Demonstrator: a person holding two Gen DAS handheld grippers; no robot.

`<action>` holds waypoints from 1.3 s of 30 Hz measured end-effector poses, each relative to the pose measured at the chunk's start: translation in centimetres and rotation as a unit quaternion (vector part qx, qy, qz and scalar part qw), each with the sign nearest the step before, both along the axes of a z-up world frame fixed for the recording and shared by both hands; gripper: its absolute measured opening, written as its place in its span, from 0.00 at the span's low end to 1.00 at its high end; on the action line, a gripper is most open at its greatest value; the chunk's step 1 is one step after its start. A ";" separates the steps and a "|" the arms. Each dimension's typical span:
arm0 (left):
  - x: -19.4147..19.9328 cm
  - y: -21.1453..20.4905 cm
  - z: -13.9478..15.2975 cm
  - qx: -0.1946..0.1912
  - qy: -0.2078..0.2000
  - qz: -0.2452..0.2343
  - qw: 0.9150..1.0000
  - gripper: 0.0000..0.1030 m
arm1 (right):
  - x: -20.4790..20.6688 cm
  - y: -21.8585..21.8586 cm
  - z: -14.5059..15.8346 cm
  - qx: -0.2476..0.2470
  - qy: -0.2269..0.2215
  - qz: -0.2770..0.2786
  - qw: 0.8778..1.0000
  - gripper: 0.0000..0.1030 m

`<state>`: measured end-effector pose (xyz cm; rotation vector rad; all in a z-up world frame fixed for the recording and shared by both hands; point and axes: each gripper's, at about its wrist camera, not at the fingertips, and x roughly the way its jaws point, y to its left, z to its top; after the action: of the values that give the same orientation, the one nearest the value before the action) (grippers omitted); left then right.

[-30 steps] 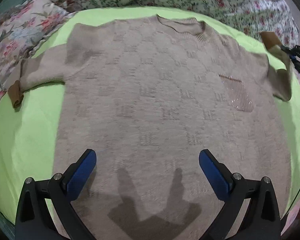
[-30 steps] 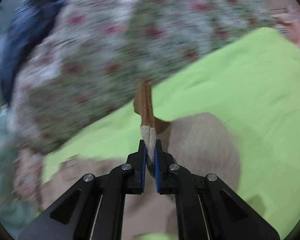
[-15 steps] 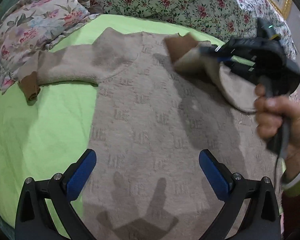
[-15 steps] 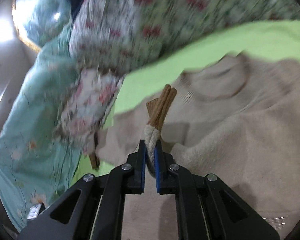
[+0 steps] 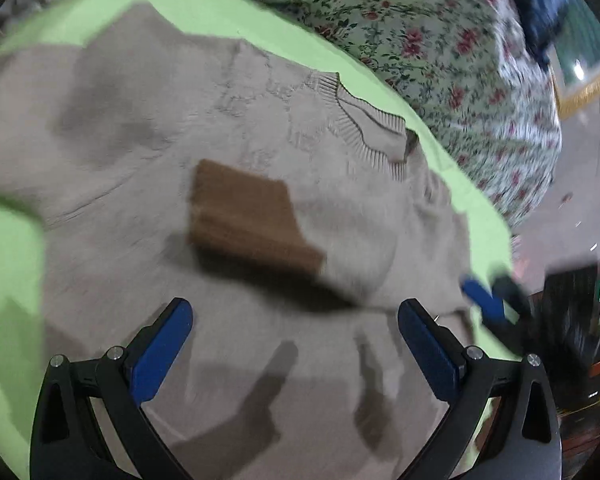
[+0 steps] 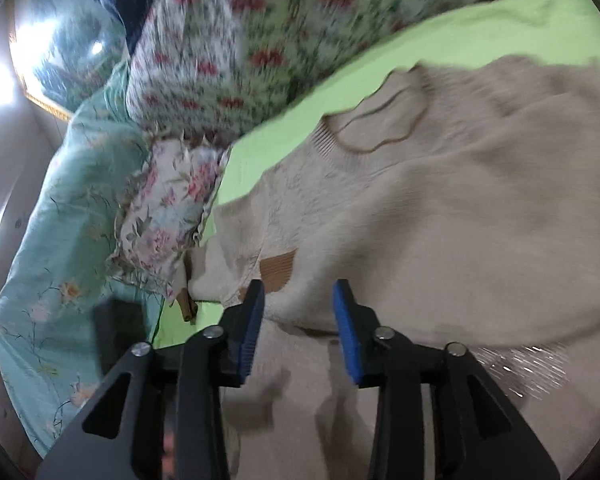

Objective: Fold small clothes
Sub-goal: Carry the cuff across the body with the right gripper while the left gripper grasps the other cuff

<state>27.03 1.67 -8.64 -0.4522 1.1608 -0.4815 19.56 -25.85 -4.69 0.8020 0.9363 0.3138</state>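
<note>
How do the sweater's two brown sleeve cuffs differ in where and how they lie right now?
The folded-in cuff lies flat and spread on the sweater chest, below the collar. The other cuff sits off the body, past the sweater's edge beside the floral pillow, narrow and bunched, on the green sheet. Both are the same ribbed brown knit, and neither gripper holds either.

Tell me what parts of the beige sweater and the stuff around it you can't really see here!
- Left wrist view: the hem of the beige knitted sweater is cut off by the bottom edge, behind the left hand-held gripper.
- Left wrist view: the right hand-held gripper is motion-blurred at the right edge.
- Right wrist view: the far brown ribbed cuff is partly hidden under the floral pillow.
- Both views: the dark blue cloth is too blurred to identify.
</note>
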 end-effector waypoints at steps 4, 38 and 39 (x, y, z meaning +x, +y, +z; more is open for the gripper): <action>2.8 0.0 -1.2 -0.031 0.003 0.023 0.999 0.98 | -3.5 -3.1 1.0 -0.012 -0.003 -0.031 0.999 0.41; 1.5 -2.1 0.7 0.078 -0.124 -0.019 0.989 0.08 | 0.5 -18.3 -4.3 -0.227 0.131 -0.153 0.953 0.00; 1.6 -2.1 0.1 0.082 -0.115 -0.018 0.990 0.08 | 0.4 -18.7 -4.4 -0.225 0.136 -0.154 0.953 0.00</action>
<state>28.63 -0.46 -8.51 -0.2273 0.9774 -0.4533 19.92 -44.60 -9.12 0.5616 1.0696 -0.2841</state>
